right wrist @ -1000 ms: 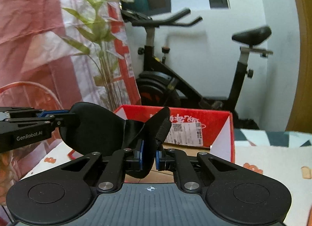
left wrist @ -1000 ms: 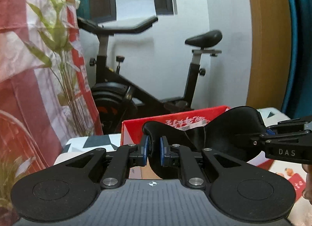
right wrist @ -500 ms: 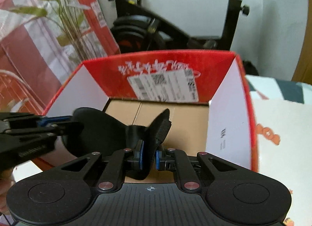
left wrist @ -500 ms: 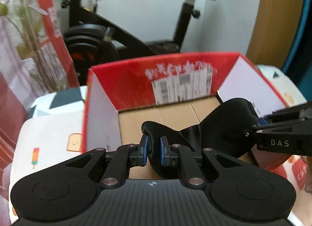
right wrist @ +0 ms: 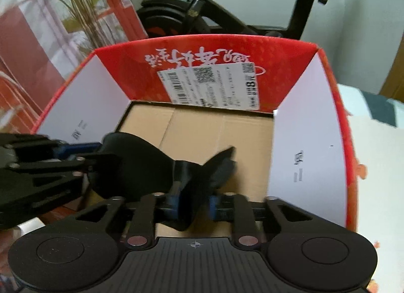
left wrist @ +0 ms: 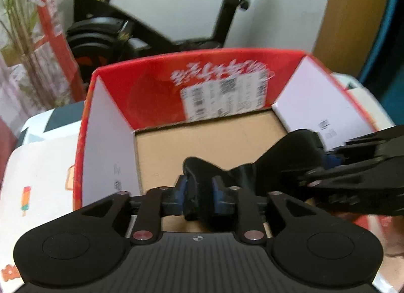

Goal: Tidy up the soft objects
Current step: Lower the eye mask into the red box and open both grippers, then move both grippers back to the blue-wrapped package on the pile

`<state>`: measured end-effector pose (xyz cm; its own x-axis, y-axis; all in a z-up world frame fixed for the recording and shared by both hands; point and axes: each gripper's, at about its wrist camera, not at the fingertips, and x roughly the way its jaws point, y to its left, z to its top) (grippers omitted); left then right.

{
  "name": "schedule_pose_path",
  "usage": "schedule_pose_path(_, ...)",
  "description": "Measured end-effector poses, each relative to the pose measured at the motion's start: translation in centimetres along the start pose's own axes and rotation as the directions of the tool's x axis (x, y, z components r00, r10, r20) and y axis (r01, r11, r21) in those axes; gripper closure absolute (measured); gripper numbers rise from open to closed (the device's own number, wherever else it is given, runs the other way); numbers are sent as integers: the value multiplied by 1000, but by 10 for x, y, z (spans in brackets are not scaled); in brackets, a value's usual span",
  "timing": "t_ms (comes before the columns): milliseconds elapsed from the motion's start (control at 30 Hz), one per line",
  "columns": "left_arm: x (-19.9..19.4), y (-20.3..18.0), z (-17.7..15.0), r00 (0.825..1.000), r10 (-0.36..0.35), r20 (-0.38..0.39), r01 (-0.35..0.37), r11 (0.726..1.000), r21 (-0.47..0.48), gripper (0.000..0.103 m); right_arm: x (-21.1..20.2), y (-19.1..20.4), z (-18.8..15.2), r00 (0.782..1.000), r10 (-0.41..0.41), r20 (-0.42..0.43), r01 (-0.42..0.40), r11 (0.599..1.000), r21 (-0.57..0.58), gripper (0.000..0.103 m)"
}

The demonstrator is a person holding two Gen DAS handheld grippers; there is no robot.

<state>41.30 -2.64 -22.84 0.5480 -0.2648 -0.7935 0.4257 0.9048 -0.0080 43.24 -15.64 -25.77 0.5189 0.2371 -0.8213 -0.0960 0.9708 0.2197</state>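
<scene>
A black soft eye mask [left wrist: 282, 159] hangs between my two grippers, over the open red cardboard box [left wrist: 151, 95]. My left gripper [left wrist: 199, 193] has its blue pads parted, with one end of the mask between them. My right gripper [right wrist: 193, 200] also has its pads parted around the other end of the mask [right wrist: 141, 159]. The box [right wrist: 121, 75] has white side flaps and a bare brown floor. Each gripper shows in the other's view, at the mask's far end.
The box stands on a white patterned cloth [left wrist: 38, 166]. An exercise bike [left wrist: 106, 37] stands behind it against a white wall. A plant [right wrist: 83, 9] and a red-and-white curtain [right wrist: 22, 47] are at the left. A wooden panel [left wrist: 353, 15] is at the right.
Both grippers have tilted down and moved forward over the box with the mask. The pads of both have spread apart from their tight grip on the mask.
</scene>
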Motion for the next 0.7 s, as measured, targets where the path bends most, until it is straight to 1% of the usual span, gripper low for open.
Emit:
schedule_pose_path(33, -4, -1, 1, 1000, -14, 13, 14, 1000, 3, 55, -2, 3, -1, 1000, -22, 6, 22, 1000, -21, 71)
schedule_pose_path(67, -8, -2, 1, 1000, -16, 25, 15, 1000, 7, 45, -5, 7, -3, 999, -42, 22, 43, 998, -45, 64)
schedule_pose_path(100, -14, -3, 0, 999, -4, 40, 4, 1000, 6, 43, -9, 9, -4, 998, -54, 37, 56, 997, -61, 60)
schedule_pose_path(167, -27, -3, -2, 997, 20, 77, -21, 1000, 4, 41, -21, 16, -8, 994, -69, 86, 77, 993, -93, 46)
schedule_pose_path(200, -35, -2, -4, 995, 29, 92, -29, 1000, -3, 39, -29, 18, -11, 990, -76, 118, 89, 991, -103, 43)
schedule_pose_path(267, -49, 1, -6, 993, 54, 110, -51, 998, -29, 25, -47, 22, -19, 977, -87, 197, 110, 988, -111, 29)
schedule_pose_path(300, -58, 2, -9, 989, 70, 129, -63, 997, -52, 22, -56, 22, -24, 967, -94, 238, 121, 987, -103, 26)
schedule_pose_path(333, -69, 3, -14, 984, 81, 156, -70, 995, -76, 16, -66, 22, -31, 956, -96, 276, 125, 988, -92, 20)
schedule_pose_path(367, -81, 3, -21, 979, 85, 186, -67, 993, -101, 13, -74, 22, -36, 948, -97, 302, 126, 989, -80, 16)
schedule_pose_path(433, -100, 3, -34, 970, 87, 226, -56, 988, -140, 10, -92, 21, -51, 933, -103, 344, 126, 991, -47, 14)
schedule_pose_path(500, -117, 0, -48, 963, 94, 251, -50, 983, -178, 9, -107, 21, -66, 923, -105, 371, 117, 993, -9, 10)
schedule_pose_path(533, -125, -3, -54, 960, 102, 260, -53, 980, -190, 8, -116, 21, -76, 914, -106, 390, 110, 994, 12, 4)
schedule_pose_path(567, -132, -5, -60, 957, 110, 268, -57, 978, -200, 6, -124, 22, -85, 904, -107, 413, 106, 994, 26, 1)
schedule_pose_path(633, -146, -11, -71, 949, 131, 287, -69, 974, -216, 5, -136, 24, -101, 890, -109, 443, 105, 994, 34, 0)
schedule_pose_path(700, -161, -20, -85, 939, 159, 305, -93, 971, -219, 4, -145, 26, -117, 882, -106, 460, 102, 994, 34, 0)
